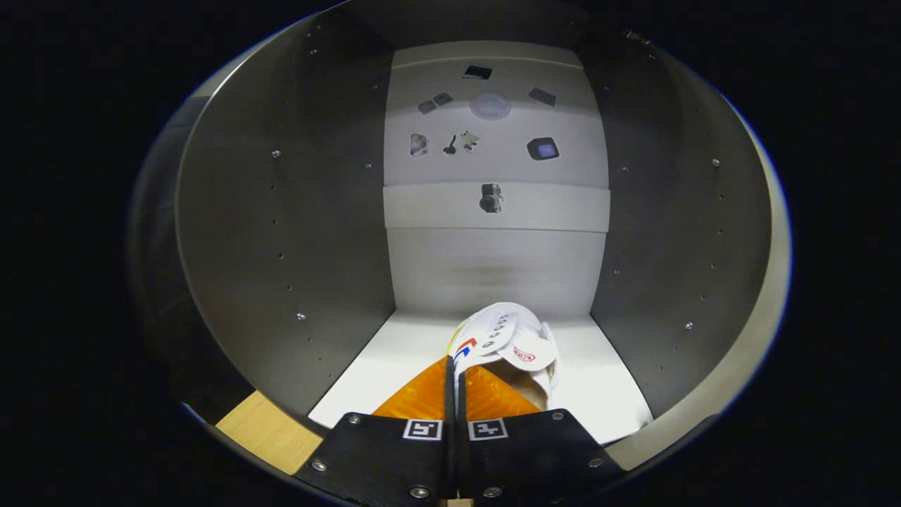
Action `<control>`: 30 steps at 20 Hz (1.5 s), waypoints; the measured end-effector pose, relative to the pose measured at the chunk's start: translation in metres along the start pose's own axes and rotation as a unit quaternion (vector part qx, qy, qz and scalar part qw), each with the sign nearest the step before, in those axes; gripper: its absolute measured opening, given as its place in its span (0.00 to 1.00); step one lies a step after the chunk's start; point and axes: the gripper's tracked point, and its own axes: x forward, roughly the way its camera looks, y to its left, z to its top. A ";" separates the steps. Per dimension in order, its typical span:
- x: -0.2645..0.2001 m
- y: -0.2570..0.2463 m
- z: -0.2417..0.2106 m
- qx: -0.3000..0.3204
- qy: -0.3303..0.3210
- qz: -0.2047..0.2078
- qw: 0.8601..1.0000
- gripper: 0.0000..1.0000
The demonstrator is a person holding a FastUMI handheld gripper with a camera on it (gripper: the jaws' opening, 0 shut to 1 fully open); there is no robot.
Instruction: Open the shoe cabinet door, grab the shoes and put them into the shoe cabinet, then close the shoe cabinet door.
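Note:
My gripper [454,366] reaches into the open shoe cabinet [281,232], its fingers closed together on the side edge of a white shoe [512,341]. The shoe has a red and blue mark on its side and a red badge on the tongue. It points toward the cabinet's back wall and sits low over the white cabinet floor [394,359], just ahead of and slightly right of the fingertips. I cannot tell whether it rests on the floor.
Grey side walls [669,232] close in left and right, dotted with shelf-pin holes. The back wall [496,141] carries several small dark fittings and a round vent. A strip of wooden floor [264,433] lies outside the cabinet at the lower left.

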 end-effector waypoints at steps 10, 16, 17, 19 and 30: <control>0.035 0.012 -0.022 -0.002 0.039 0.022 0.999 0.04; 0.034 0.022 -0.027 0.000 0.047 0.028 0.999 0.50; 0.033 0.023 -0.026 -0.002 0.046 0.028 0.999 0.54; 0.027 0.025 -0.022 -0.004 0.041 0.025 0.999 0.64; -0.099 0.032 0.039 0.003 -0.066 -0.005 0.998 0.85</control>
